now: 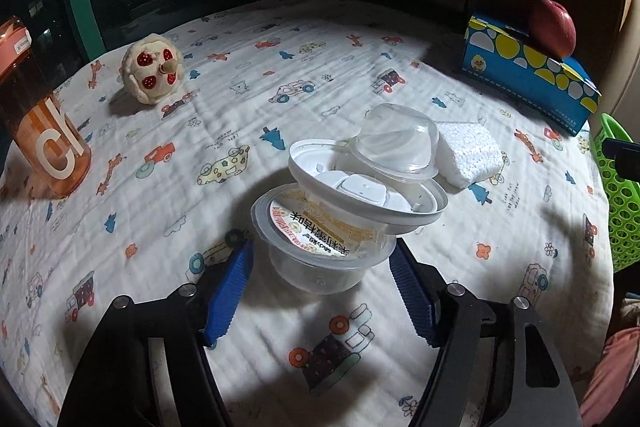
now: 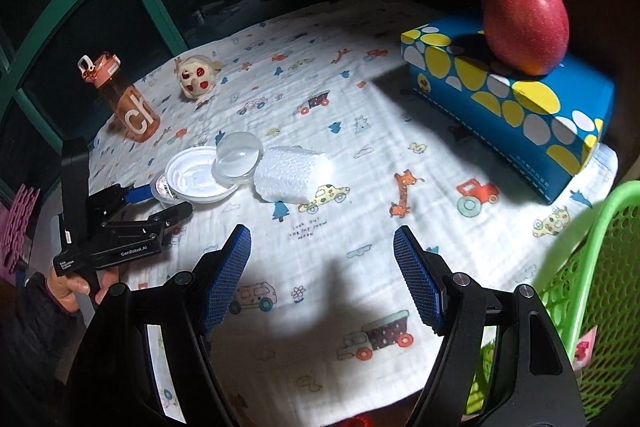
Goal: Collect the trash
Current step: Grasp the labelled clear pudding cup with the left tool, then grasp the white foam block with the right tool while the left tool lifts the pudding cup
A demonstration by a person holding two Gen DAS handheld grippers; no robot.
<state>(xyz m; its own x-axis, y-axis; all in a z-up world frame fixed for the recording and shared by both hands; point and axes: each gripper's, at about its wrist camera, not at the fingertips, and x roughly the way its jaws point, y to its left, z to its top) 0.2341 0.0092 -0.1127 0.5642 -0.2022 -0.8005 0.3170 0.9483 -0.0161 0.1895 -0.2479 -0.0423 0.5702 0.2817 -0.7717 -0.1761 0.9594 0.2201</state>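
One table, covered by one white printed cloth [image 1: 280,75] with cartoon cars and giraffes; it fills the middle of both views.

One blue tissue box [image 2: 508,99] with yellow and white dots, upper right in both views; one red apple [image 2: 526,25] sits on top of it. In the left wrist view the apple is partly cut by the dark frame edge.

One green perforated basket [image 2: 592,267], right edge of both views, cut off by the frame; contents hard to make out.

One orange water bottle [image 1: 40,107], far left; its cap shows only in the right wrist view. One cream plush toy [image 1: 152,67] with red spots, upper left.

Trash, centre of the left wrist view, four pieces in one cluster:
- one clear pudding cup [image 1: 324,247] with a printed foil lid, lowest, between the jaws;
- one white plastic lid [image 1: 368,187] tilted on top of it;
- one clear empty cup [image 1: 396,143], upside down, resting on the white lid;
- one white foam block [image 1: 468,155], just beside the cluster on the right.
In the right wrist view the pudding cup is mostly hidden behind the white lid.

Left gripper [image 1: 322,263]: jaws spread wide either side of the pudding cup; contact cannot be told. Right gripper [image 2: 322,251]: jaws wide apart, holding nothing, over bare cloth, well apart from the trash. Only the right wrist view shows the person's left hand [image 2: 72,285] on the gripper handle.
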